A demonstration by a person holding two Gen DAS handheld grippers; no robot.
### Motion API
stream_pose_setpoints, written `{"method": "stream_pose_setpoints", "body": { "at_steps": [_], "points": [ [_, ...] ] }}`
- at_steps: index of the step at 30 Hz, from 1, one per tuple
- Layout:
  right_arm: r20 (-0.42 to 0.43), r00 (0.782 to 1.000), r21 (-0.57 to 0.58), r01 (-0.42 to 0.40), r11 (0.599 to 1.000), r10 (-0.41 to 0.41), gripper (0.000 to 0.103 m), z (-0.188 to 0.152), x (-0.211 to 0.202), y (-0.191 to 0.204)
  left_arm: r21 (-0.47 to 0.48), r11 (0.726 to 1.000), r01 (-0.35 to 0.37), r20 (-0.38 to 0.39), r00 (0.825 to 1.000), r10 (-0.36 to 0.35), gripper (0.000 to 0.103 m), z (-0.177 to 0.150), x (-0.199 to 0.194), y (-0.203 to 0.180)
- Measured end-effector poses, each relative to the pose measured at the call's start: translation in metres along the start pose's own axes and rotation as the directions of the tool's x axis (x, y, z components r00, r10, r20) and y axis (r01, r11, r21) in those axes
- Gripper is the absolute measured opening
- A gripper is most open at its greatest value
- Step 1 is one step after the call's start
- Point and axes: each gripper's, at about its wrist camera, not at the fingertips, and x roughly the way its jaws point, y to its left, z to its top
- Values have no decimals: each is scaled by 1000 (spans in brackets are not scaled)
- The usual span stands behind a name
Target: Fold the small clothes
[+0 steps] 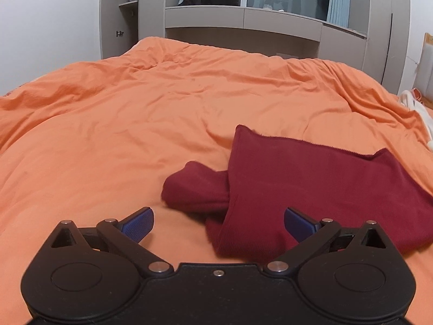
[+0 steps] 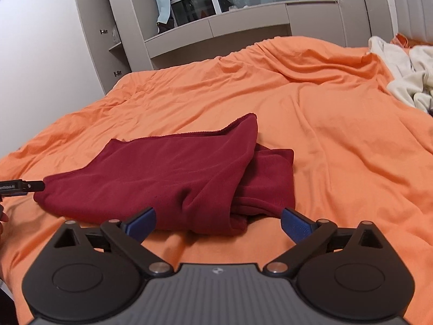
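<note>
Our left tongs [image 1: 218, 223] stood spread wide and released, blue pads [image 1: 138, 223] far apart with nothing pinched between them; the near corner of the dark red garment [image 1: 311, 189] lay just ahead of the right-hand pad. Our right tongs [image 2: 218, 223] were likewise wide apart and gripping nothing, the garment's [image 2: 162, 173] near folded edge lying just beyond the pads on the bed.

The garment was a deep wine-red knit, folded over on itself into a rough slab — a smooth upper layer with a raw-looking far edge, and a thicker bundle of the same cloth, perhaps a sleeve, poking out from under one side. It lay on the rumpled orange bedcover [image 1: 135, 113], toward the near edge of the bed.

At the left rim of the right wrist view the tip of a black device [image 2: 19, 188] carried small white lettering — too small for us to read. Pale clothes [image 2: 406, 75] were heaped at the far right of the bed, and a grey wall unit [image 1: 243, 21] stood behind.
</note>
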Motion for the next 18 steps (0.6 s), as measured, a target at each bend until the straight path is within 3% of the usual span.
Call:
{"method": "stream_pose_setpoints", "body": {
  "at_steps": [1, 4, 6, 9, 13, 15, 16, 18],
  "points": [
    [14, 1000, -9, 7, 1000, -7, 99, -2, -2, 3, 3, 1000, -4, 5, 1000, 4, 102, -2, -2, 0],
    [30, 999, -24, 27, 999, -26, 81, -5, -3, 8, 3, 1000, 2, 33, 999, -2, 102, -2, -6, 2],
    [28, 999, -17, 41, 999, -41, 69, -6, -2, 9, -18, 999, 29, 41, 999, -28, 95, -2, -7, 5],
    [10, 999, 16, 47, 999, -47, 52, -6, 2, 3, -57, 995, 82, 15, 997, -81, 77, -3, -2, 11],
    [-6, 999, 64, 41, 997, -40, 18, -8, 5, -1, -77, 986, 144, -16, 989, -146, 29, -6, 5, 10],
    [-2, 999, 56, 52, 997, -52, 13, -11, 5, 2, -80, 986, 149, -14, 989, -150, 21, -7, 6, 9],
    [8, 998, 49, 57, 997, -57, 12, -11, 4, 3, -85, 986, 146, -6, 989, -147, 11, -8, 6, 9],
    [36, 997, 60, 64, 996, -66, 11, -9, -2, 3, -109, 981, 158, 21, 987, -157, 9, -7, 3, 11]
  ]
}}
